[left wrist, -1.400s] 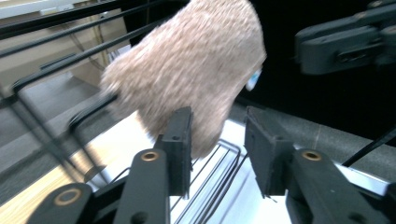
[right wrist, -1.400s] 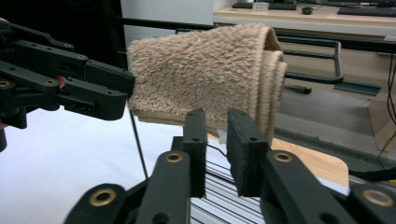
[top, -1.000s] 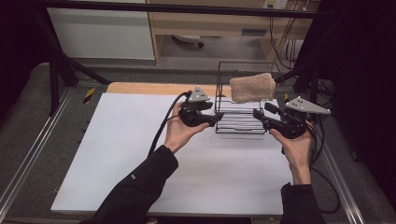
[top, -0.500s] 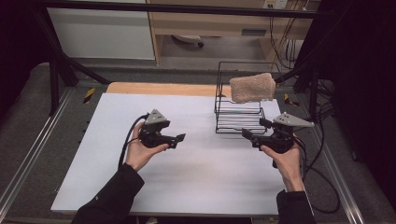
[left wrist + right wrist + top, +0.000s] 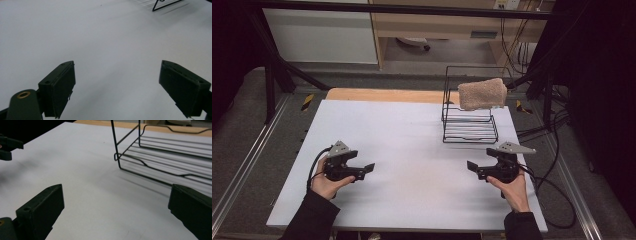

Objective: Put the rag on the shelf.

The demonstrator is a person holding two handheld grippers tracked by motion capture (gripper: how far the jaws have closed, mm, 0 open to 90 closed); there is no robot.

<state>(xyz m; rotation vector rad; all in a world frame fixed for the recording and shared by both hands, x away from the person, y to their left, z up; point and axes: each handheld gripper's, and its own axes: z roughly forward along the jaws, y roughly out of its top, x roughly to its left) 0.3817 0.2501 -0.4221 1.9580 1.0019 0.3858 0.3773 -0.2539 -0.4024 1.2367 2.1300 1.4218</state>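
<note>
Fingers on my left gripper (image 5: 368, 169) and right gripper (image 5: 472, 167) are spread wide, holding nothing, parked low over the white surface (image 5: 412, 130). The towel (image 5: 482, 93) is draped on the wire rack (image 5: 469, 127), well away. I'd keep both hands level and apart.

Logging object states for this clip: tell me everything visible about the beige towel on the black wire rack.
The beige, fluffy terry-cloth towel looks folded into a thick rectangular pad. It hangs draped over the top rail of the black wire rack at the white table's far right, touching only the rack. Both open grippers sit well away from it.
</note>
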